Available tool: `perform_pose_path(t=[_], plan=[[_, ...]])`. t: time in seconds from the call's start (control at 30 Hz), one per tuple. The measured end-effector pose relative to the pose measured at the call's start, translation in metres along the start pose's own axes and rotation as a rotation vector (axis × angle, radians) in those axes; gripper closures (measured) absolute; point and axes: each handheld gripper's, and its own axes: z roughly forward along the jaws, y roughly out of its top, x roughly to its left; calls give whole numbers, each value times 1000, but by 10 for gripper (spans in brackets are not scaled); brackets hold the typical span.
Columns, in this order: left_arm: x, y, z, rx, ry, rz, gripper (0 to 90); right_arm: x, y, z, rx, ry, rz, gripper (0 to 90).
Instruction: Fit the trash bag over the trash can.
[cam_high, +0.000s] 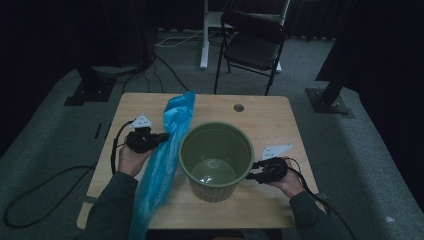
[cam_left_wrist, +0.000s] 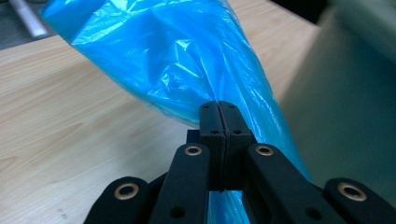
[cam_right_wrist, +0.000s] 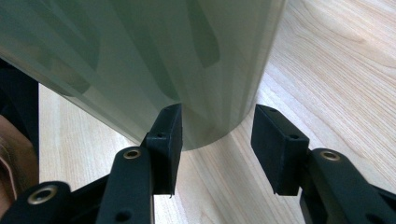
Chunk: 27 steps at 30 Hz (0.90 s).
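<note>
A green ribbed bin (cam_high: 216, 159) stands upright in the middle of the wooden table (cam_high: 270, 120). A long blue plastic bag (cam_high: 167, 150) lies stretched along its left side, from the table's back to past the front edge. My left gripper (cam_high: 162, 136) is shut on the blue plastic bag (cam_left_wrist: 187, 70), its jaws pressed together on the film. My right gripper (cam_high: 252, 170) is open at the bin's right wall, low near the base. In the right gripper view the bin's wall (cam_right_wrist: 154, 56) stands just beyond the right gripper (cam_right_wrist: 217, 128), with nothing between its pads.
A round cable hole (cam_high: 238, 107) sits near the table's back edge. A black folding chair (cam_high: 252, 45) and a white desk leg (cam_high: 204, 35) stand behind the table. Cables trail off both sides onto the grey carpet.
</note>
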Motion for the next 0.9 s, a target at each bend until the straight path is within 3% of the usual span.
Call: perform_pose_path(t=[0.3,0.57,0.67,0.9], plan=[[-33,-24,-16,-22,-107,-13,894,4,-1,-2,-6,2,4,502],[-43,-20,-4,-22,-155,1,893,7,6,1,-21,-5,4,501],[-45,-16,-1,-24,-137,7,894,7,8,4,-23,-5,5,499],[-36,-6,5,-40,-112,-12,893,2,13,8,-28,-32,28,499]])
